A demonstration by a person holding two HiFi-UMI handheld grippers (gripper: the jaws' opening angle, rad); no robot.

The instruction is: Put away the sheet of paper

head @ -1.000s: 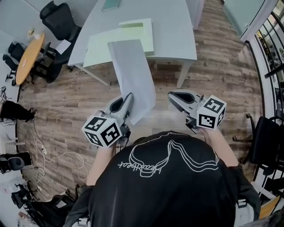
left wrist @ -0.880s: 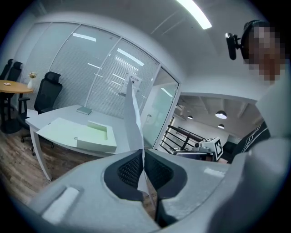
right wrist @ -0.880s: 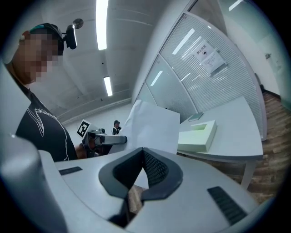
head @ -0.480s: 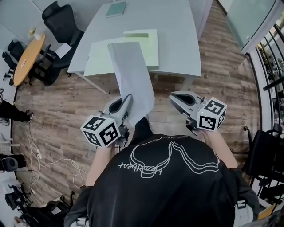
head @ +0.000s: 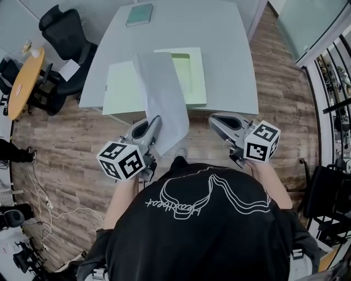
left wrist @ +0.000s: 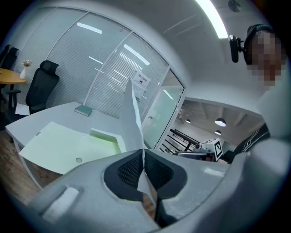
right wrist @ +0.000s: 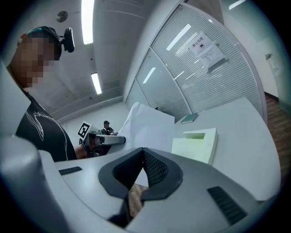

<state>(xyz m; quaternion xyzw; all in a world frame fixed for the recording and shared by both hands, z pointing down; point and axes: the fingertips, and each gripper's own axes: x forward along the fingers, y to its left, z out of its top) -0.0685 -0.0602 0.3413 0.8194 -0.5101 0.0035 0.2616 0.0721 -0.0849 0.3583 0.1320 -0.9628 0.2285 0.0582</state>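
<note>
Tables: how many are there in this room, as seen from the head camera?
2. A big grey table straight ahead of the person, with a green folder on it, and a round orange table at far left. Others may lie outside the view.

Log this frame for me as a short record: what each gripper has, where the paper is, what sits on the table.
left gripper: shut on the sheet of paper, pinching its near edge
sheet of paper: held in the air, rising from the jaws towards the table
right gripper: shut, nothing between its jaws
table: grey, in front of the person
on the table: open pale green folder; teal book at the far side
task status: paper not yet put away
</note>
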